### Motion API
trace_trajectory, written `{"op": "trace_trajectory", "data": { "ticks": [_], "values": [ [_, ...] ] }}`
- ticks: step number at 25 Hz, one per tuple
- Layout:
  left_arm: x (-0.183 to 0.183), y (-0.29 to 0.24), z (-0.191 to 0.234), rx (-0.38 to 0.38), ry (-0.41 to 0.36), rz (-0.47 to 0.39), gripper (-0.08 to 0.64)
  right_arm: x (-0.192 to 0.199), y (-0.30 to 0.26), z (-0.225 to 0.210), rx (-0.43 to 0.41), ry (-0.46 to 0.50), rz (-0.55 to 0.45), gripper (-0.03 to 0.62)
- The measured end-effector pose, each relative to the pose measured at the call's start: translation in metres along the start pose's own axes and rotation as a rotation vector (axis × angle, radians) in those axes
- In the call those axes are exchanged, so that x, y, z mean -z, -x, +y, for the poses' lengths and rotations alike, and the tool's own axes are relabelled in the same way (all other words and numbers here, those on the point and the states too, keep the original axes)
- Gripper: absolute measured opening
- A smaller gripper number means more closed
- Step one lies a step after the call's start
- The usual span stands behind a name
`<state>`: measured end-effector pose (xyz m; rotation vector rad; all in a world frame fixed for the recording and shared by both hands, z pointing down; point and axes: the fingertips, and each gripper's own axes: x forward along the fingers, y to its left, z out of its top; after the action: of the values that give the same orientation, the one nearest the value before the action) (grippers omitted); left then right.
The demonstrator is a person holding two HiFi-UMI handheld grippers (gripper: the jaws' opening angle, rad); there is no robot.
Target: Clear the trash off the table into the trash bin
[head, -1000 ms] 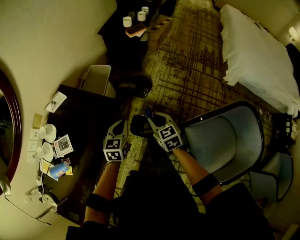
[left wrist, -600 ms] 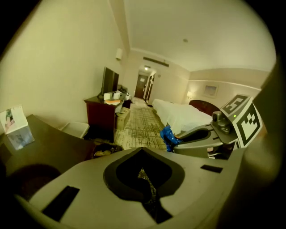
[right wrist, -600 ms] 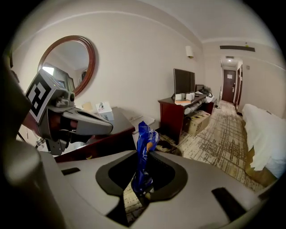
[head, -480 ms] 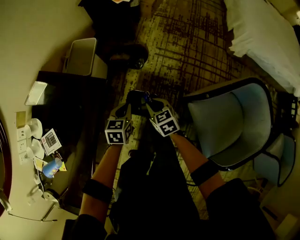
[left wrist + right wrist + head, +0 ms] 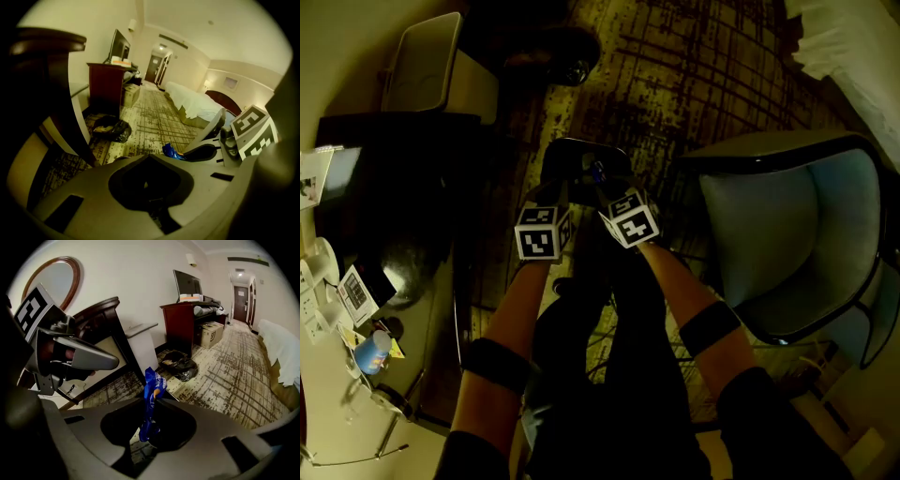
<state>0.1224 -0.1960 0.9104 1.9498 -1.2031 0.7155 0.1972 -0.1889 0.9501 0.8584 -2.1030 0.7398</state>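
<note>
The table [image 5: 386,202] lies left, the armchair [image 5: 778,234] right, the trash bag [image 5: 548,56] ahead on the carpet [image 5: 694,84].

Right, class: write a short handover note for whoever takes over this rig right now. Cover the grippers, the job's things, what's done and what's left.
Left gripper: shut, empty.
Right gripper: shut on a blue wrapper, which sticks up from the jaws.
Bin: black-bagged, on the carpet ahead, not yet under the grippers.
Done: wrapper is off the table.
Left: carry the wrapper to the bin and drop it in. Then check the blue cup and papers on the table; I can't tell if they are trash.
</note>
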Motion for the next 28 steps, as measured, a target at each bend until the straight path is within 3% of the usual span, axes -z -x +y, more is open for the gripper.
{"op": "trace_trajectory", "data": {
  "ticks": [11, 14, 21, 28],
  "values": [
    [0.098, -0.12, 0.054, -0.034, 0.044, 0.052, 0.002, 0.088, -0.14, -0.039, 0.026, -0.046, 0.062, 0.095],
    [0.114, -0.129, 0.065, -0.068, 0.061, 0.078, 0.002, 0.104, -0.16, -0.05, 0.042, -0.048, 0.087, 0.136],
    [0.123, -0.13, 0.062, -0.056, 0.067, 0.076, 0.002, 0.12, -0.167, -0.057, 0.068, -0.047, 0.118, 0.318],
    [0.105, -0.118, 0.047, -0.022, 0.064, 0.047, 0.002, 0.108, -0.147, -0.048, 0.049, -0.042, 0.12, 0.316]
  ]
}}
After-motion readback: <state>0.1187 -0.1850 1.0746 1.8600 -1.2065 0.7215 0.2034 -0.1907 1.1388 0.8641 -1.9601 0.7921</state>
